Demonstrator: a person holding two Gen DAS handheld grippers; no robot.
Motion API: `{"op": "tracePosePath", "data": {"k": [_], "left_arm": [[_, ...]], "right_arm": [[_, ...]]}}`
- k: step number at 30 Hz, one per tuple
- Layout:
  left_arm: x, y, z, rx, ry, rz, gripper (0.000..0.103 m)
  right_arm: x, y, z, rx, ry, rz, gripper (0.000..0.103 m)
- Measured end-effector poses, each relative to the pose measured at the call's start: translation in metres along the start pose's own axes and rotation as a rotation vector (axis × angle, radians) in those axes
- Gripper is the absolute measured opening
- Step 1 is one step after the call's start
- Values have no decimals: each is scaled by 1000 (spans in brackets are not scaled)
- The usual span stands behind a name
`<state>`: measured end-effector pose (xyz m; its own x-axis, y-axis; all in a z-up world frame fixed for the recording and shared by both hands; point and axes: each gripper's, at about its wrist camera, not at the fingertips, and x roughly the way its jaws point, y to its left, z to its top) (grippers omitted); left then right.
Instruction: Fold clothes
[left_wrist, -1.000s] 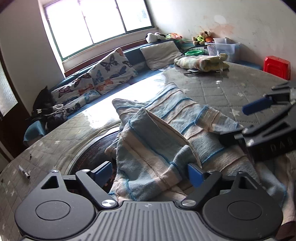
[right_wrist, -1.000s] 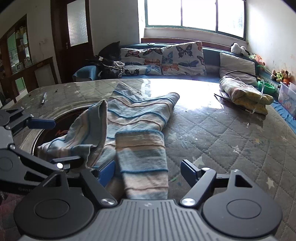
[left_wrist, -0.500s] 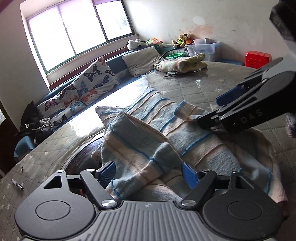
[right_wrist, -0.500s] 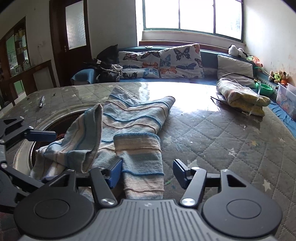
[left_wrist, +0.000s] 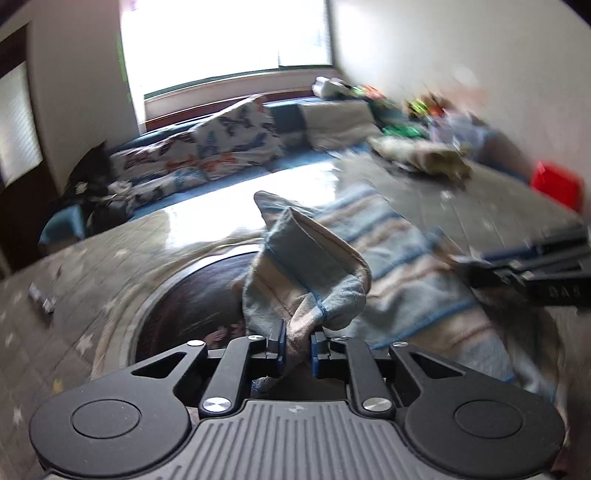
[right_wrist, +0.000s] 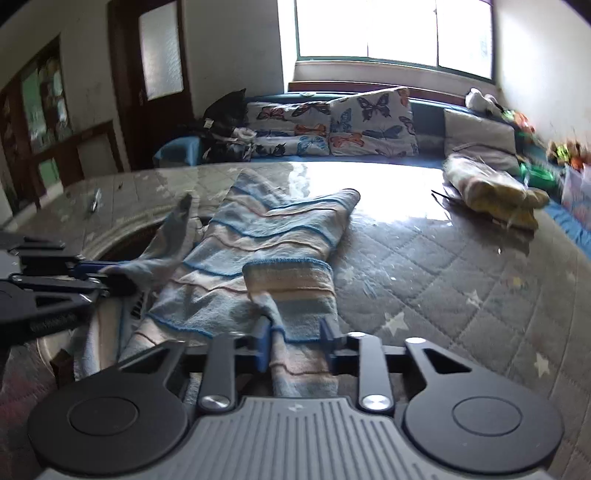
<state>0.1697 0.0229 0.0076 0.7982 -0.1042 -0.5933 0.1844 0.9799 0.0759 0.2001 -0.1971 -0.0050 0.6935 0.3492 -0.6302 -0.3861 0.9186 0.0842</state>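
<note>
Your left wrist view is motion-blurred: the toys and containers along the far wall (left_wrist: 436, 110) smear into colour streaks and cannot be identified. The small object on the quilted table surface (left_wrist: 42, 299) at left is too blurred to name. The right gripper (left_wrist: 532, 273) is cut off by the right edge of that view. In your right wrist view, the left gripper (right_wrist: 107, 275) is cut off by the left edge. The striped garment (right_wrist: 280, 240) passes under each gripper body, so its near hem is hidden.
</note>
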Motion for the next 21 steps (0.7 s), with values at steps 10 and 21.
{"op": "tracePosePath", "data": {"k": [10, 21], "left_arm": [[-53, 72, -22, -250, -60, 179, 8], [-126, 124, -88, -419, -36, 276, 7]], "right_arm": [[-30, -30, -13, 92, -50, -78, 3], [-62, -57, -39, 193, -88, -146, 2]]}}
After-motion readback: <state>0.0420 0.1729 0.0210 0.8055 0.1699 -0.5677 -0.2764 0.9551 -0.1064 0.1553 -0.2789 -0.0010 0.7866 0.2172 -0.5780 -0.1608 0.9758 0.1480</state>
